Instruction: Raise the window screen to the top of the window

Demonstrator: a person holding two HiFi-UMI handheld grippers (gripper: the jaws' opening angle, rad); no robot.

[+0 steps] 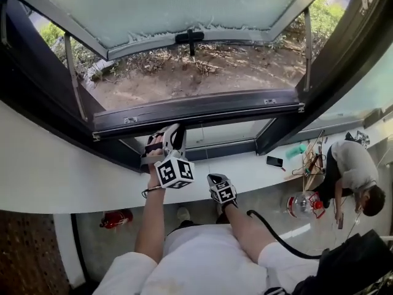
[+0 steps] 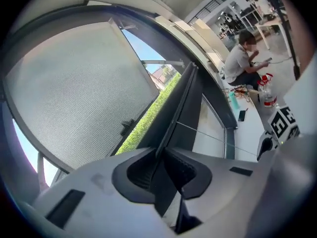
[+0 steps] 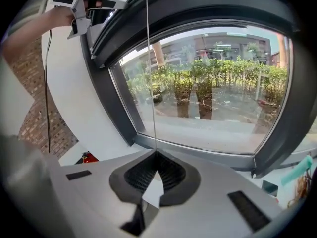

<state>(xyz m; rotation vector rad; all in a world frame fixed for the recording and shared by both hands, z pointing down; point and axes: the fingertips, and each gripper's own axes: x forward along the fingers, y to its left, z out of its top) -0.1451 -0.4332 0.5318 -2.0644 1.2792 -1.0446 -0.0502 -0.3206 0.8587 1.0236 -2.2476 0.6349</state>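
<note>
The window screen's dark bar point(image 1: 202, 111) lies low, across the foot of the open part of the window and just above the fixed lower glass point(image 1: 230, 134), so by my reading nearly the whole lift to the top is not yet done. The left tongs point(image 2: 161, 157) are closed on the near edge of that bar, probably to steady it and push it up evenly. The right tongs point(image 3: 156, 155), lower and nearer the body, are shut on the thin cord point(image 3: 148, 73) that hangs from the bar's middle, most likely to keep it taut or out of the way. The 2 grips sit well apart, 1 on the bar and 1 below it. The hinged pane point(image 1: 172, 5) with its black handle point(image 1: 189, 37) swings outward, leaving the opening free. Whether mesh is already stretched above the bar is hard to make out, since the ground outside shows plainly through. The window's top edge is cut off in the head view, and the cord's upper fixing is too fine to see.
</note>
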